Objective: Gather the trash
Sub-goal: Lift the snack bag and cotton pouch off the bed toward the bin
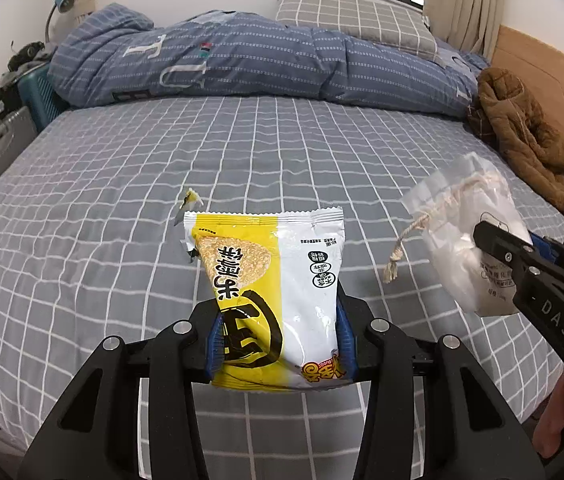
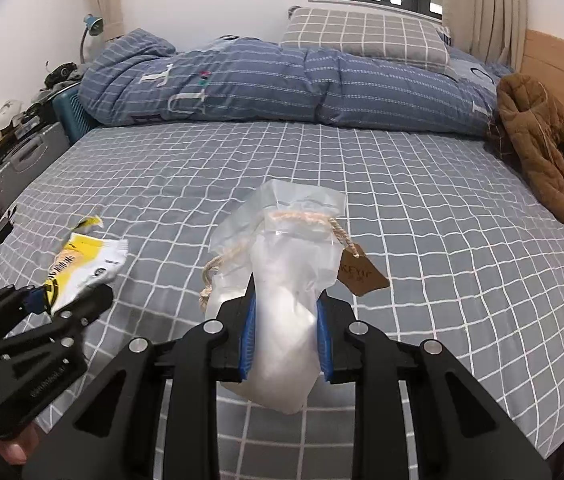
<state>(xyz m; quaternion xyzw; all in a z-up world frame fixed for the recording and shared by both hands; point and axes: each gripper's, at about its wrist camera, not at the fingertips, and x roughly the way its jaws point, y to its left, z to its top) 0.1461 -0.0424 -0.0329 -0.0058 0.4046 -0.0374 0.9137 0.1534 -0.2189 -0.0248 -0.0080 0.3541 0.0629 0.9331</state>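
Nearest in the left wrist view, the left gripper [image 1: 280, 336] is clamped on a yellow and white snack packet [image 1: 270, 292]. Its blue pads [image 1: 215, 340] press on the two side edges of the packet at its lower part. The packet stands up out of the jaws, with its torn top edge pointing away from the camera, and it is lifted above the bed sheet [image 1: 122, 200]. A small torn scrap [image 1: 191, 197] shows just beyond the top left corner of the packet; I cannot tell if it lies on the sheet or hangs on the packet.

In the right wrist view, the right gripper [image 2: 285, 340] is closed on a translucent plastic bag [image 2: 282, 280] that has something white inside. The jaws squeeze the lower, narrow part of the bag. A rope drawstring [image 2: 302, 216] runs around its upper part, one knotted end hangs at the left side, and a brown paper tag [image 2: 362, 276] hangs at the right side. This bag is also held above the sheet.

The two grippers are side by side, apart from each other. A person's fingers [image 2: 12, 446] show under the left gripper's handle.

Further away, a folded blue quilt [image 1: 262, 60] lies across the bed, with a grey checked pillow [image 1: 354, 20] behind it. A brown jacket [image 1: 522, 136] lies at the right, beside the wooden headboard [image 1: 554, 76].
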